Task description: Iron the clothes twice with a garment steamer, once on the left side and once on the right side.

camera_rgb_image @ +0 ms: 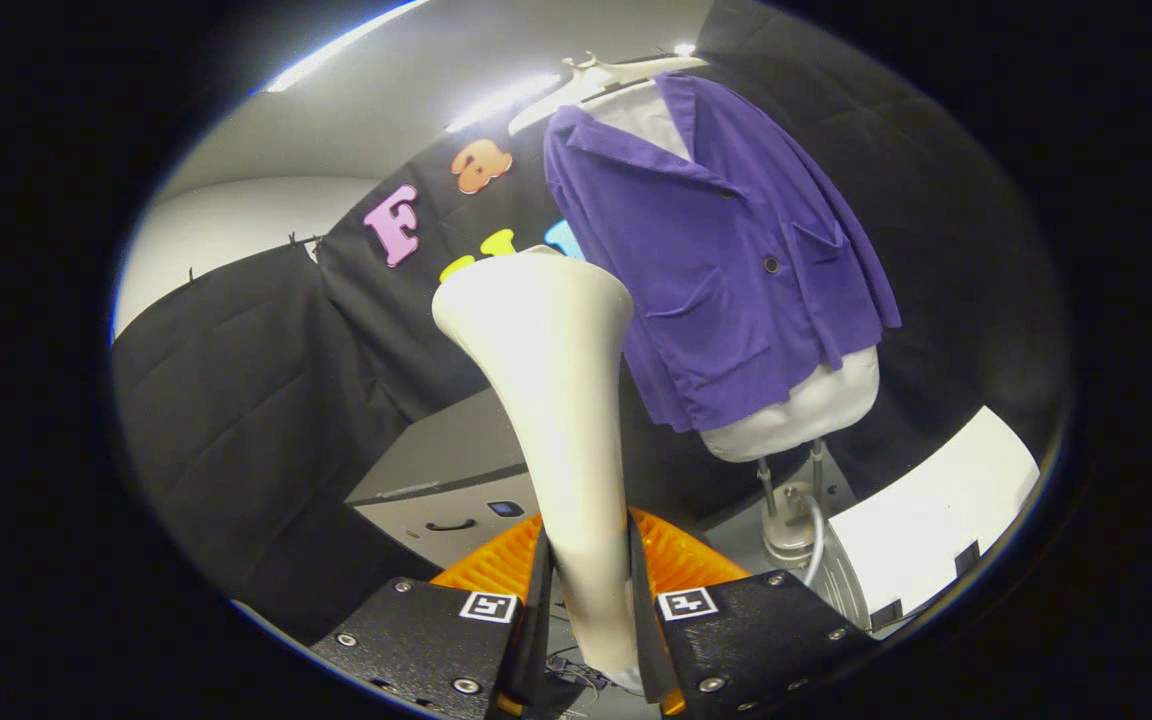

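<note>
In the gripper view the claw was pinching the steamer, both fingers pressed flat against the narrow lower part of its handle, one on each side. The steamer rose straight up from between the fingers and widened into a broad, smooth head whose top sat level with the chest of the jacket. It looked like a hard, glossy plastic shell, stiff enough to take a firm squeeze but probably slick, so the slim neck where the fingers already sat seemed the right place to hold it; the flared head would likely make it top-heavy and prone to tipping in the grip. The jacket hung beyond the fingers and off to the right of the steamer head, draped on a pale dress form under a hanger, and it was clear of the steamer, not touching it. Its cloth looked soft and limp, likely to give and swing under any push. A hose curved near the stand's base, and a grey cabinet stood behind the steamer, lower down
</note>
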Demonstrator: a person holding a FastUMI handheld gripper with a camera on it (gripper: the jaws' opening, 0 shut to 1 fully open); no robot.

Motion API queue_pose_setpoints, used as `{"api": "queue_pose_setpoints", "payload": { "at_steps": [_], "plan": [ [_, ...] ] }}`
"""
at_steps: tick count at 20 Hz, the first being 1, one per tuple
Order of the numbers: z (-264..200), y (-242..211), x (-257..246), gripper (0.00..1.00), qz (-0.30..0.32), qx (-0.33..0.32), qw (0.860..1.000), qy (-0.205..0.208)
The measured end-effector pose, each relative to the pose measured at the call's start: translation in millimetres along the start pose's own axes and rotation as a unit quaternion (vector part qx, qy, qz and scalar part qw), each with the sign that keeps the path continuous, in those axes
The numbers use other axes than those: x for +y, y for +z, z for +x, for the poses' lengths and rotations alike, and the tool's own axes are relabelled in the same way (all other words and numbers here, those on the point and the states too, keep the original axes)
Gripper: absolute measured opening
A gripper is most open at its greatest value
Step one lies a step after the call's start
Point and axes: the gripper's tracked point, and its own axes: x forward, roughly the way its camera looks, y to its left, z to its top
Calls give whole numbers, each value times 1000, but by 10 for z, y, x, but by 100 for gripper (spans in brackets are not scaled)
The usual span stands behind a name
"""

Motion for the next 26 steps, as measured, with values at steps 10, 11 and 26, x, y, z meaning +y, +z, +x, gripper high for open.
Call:
{"api": "queue_pose_setpoints", "payload": {
  "at_steps": [10,11,26],
  "plan": [
    [0,-512,590,37,-37,49,996,60],
    [9,-537,590,37,-39,53,996,59],
    [89,-601,592,37,-43,69,995,55]
  ]
}}
